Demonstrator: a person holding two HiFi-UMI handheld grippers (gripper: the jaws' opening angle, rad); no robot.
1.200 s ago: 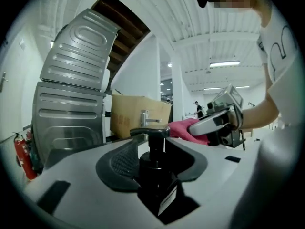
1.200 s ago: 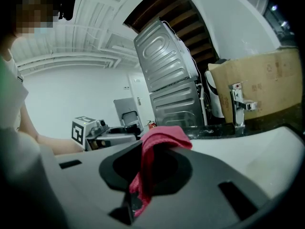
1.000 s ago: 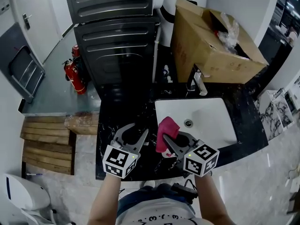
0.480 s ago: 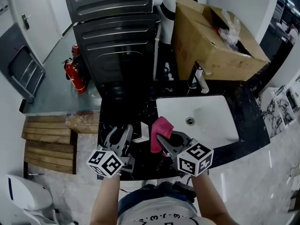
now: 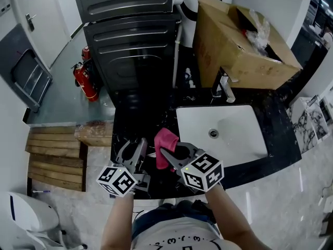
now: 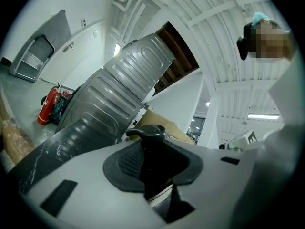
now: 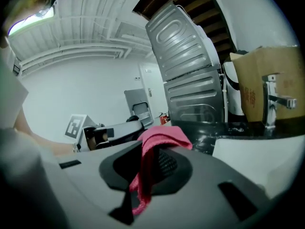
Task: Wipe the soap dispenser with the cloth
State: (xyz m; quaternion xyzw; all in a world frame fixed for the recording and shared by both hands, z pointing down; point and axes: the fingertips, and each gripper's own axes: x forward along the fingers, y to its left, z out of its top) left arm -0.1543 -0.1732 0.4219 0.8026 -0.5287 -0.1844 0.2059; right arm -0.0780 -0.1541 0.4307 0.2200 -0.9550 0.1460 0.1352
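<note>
Now the left gripper (image 6: 152,149), fingers just closing, is clamping a dark pump-top soap dispenser (image 6: 152,132). The right gripper (image 7: 153,162) is pinching a pink cloth (image 7: 163,137) between its fingers.

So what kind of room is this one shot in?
Probably a bathroom or washroom, perhaps unfinished: a white sink set in a black marble counter, a chrome tap behind it, and what looks like a toilet on the floor at lower left.

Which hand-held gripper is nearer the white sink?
Right. The right hand-held gripper, clutching a pink cloth, sits just left of the white rectangular sink basin; the left hand-held gripper is farther left over the black marble counter.
</note>
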